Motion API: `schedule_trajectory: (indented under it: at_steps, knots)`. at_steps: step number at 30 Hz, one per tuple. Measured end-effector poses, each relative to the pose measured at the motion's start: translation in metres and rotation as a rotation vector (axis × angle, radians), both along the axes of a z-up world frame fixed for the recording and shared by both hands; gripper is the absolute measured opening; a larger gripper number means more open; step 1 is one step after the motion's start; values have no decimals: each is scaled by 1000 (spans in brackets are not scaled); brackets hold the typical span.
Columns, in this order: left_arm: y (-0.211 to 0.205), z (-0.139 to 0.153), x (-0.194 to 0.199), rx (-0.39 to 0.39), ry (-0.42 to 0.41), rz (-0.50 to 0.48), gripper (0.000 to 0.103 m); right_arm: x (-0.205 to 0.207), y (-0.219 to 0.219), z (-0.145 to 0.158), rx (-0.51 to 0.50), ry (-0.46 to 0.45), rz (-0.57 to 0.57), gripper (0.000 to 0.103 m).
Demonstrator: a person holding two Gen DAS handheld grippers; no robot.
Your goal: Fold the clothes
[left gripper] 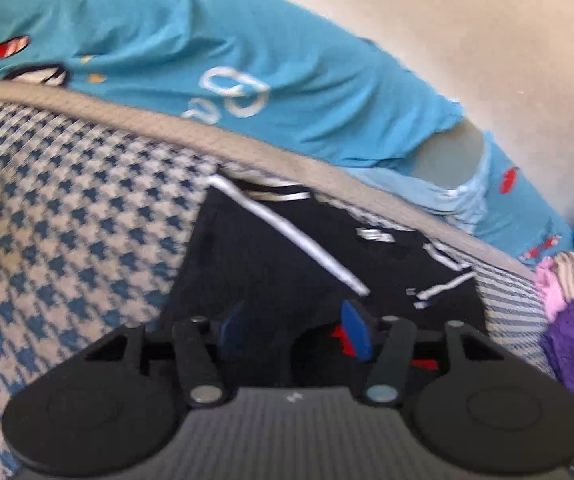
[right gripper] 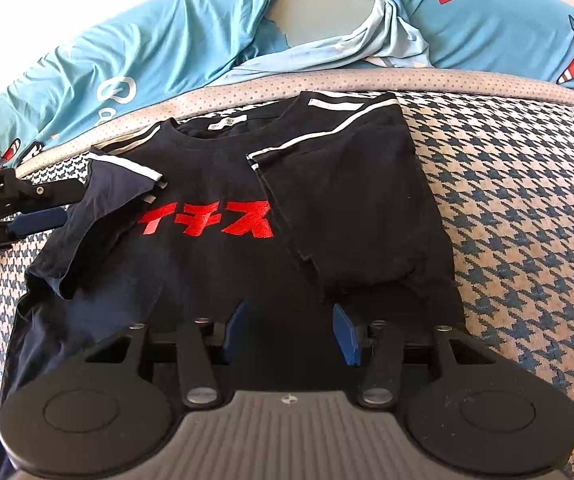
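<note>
On the houndstooth bed point(right gripper: 527, 200) lies my navy T-shirt point(right gripper: 215, 264), right side folded in. My left tongs point(right gripper: 43, 216) stand part-open, sleeve released; right tongs point(right gripper: 287, 332) part-open, empty. I should smooth each fold flat first.

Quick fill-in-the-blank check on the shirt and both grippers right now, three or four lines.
1. The lettering on the navy T-shirt is ____.
2. The sleeve folded flat over the shirt's body lies on the picture's ____ side in the right wrist view.
3. The left gripper stands at the other ____.
4. The right gripper has ____ between its pads.

Missing: red; right; sleeve; nothing
</note>
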State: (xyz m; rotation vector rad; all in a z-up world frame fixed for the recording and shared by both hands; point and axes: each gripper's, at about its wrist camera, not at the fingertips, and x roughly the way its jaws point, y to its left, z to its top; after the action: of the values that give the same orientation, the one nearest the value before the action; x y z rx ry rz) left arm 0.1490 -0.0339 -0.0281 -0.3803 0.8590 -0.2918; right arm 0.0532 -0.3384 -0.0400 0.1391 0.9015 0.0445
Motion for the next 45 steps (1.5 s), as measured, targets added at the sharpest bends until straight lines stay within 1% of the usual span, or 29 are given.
schedule_trajectory:
  at_steps: [2, 5, 9, 15, 19, 22, 26, 28, 32, 34, 37, 39, 40, 41, 43, 45]
  knots:
    - [2, -6, 2, 25, 19, 15, 51, 0, 0, 0, 3, -3, 2, 47]
    - [2, -13, 2, 55, 24, 20, 51, 1, 1, -1, 2, -1, 4, 47]
    - [-2, -18, 1, 145, 7, 22, 51, 2, 4, -1, -3, -2, 16, 47]
    - [-5, -20, -1, 239, -11, 32, 47, 2, 1, -1, -6, -4, 15, 47]
    - [-9, -17, -5, 268, -27, 26, 48, 1, -2, -1, -4, -6, 12, 47]
    - [-12, -12, -8, 256, -38, 17, 48, -1, -5, 0, -5, -11, 11, 47]
    - [-18, -7, -14, 283, -65, 6, 52, -3, -8, 3, 0, -23, 5, 47]
    - [-21, -8, -17, 294, -60, 1, 52, -4, -10, 4, -1, -31, 3, 47]
    - [-24, -10, -20, 293, -33, -6, 53, -5, -15, 6, -1, -52, -9, 47]
    - [-27, -13, -21, 308, -25, -15, 56, -4, -17, 6, 0, -53, -18, 47]
    - [-32, -20, -24, 345, -27, -25, 58, -2, -19, 4, -2, -46, -28, 47]
    - [-39, -23, -27, 386, -42, -47, 64, 1, -19, 0, -6, -31, -32, 47]
    - [-43, -24, -28, 401, -46, -58, 70, 2, -19, -3, -7, -20, -33, 47]
    - [-45, -25, -29, 411, -50, -64, 72, 3, -20, -6, 0, -8, -33, 47]
    - [-48, -25, -31, 421, -54, -67, 72, 4, -23, -8, 24, -3, -39, 49]
    - [-46, -22, -31, 402, -55, -68, 72, 3, -25, -8, 32, -6, -35, 49]
